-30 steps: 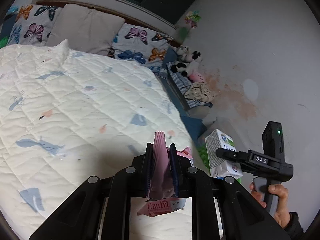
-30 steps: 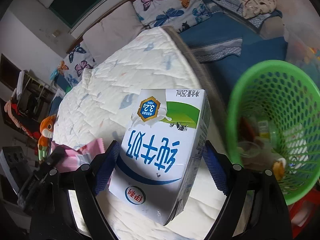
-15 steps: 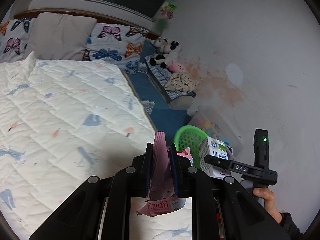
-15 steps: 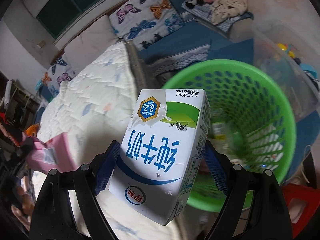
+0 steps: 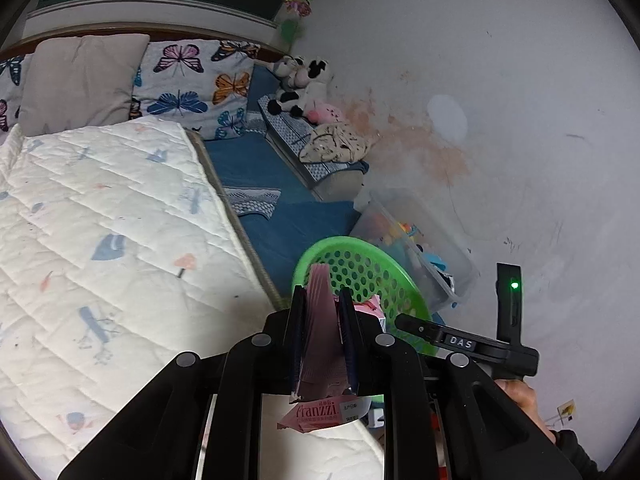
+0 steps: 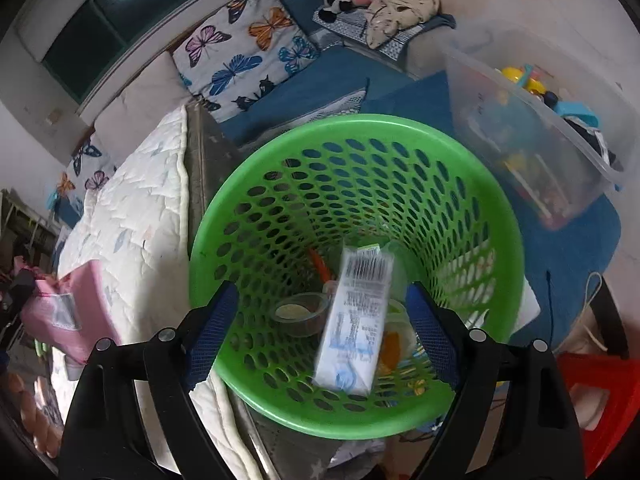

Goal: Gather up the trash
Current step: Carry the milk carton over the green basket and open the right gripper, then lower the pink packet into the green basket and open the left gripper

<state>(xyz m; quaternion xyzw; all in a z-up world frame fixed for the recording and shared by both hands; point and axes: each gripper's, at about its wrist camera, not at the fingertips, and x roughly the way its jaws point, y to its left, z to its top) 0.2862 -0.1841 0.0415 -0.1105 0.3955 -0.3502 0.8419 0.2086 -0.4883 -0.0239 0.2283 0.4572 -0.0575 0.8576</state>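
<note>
My left gripper (image 5: 323, 300) is shut on a pink Franzzi snack wrapper (image 5: 320, 344), which stands up between the pads near the bed's edge, just short of the green mesh basket (image 5: 360, 248). My right gripper (image 6: 320, 292) points down over the basket (image 6: 360, 124), and its jaws are opening. The white and blue milk carton (image 6: 352, 320) is blurred between the pads and free of them, dropping into the basket. Other trash lies at the bottom, including a roll of tape (image 6: 298, 312). The wrapper (image 6: 68, 312) also shows at the far left of the right wrist view.
The quilted white bed (image 5: 100, 240) lies left of the basket, with a blue mat (image 5: 280, 216) behind. A clear plastic bin of toys (image 6: 532, 140) stands to the basket's right against the wall. A red stool (image 6: 592, 400) is at the lower right.
My right gripper moved from over the bed to above the basket and let go of the milk carton, which now falls in. My left gripper carried the wrapper toward the basket.
</note>
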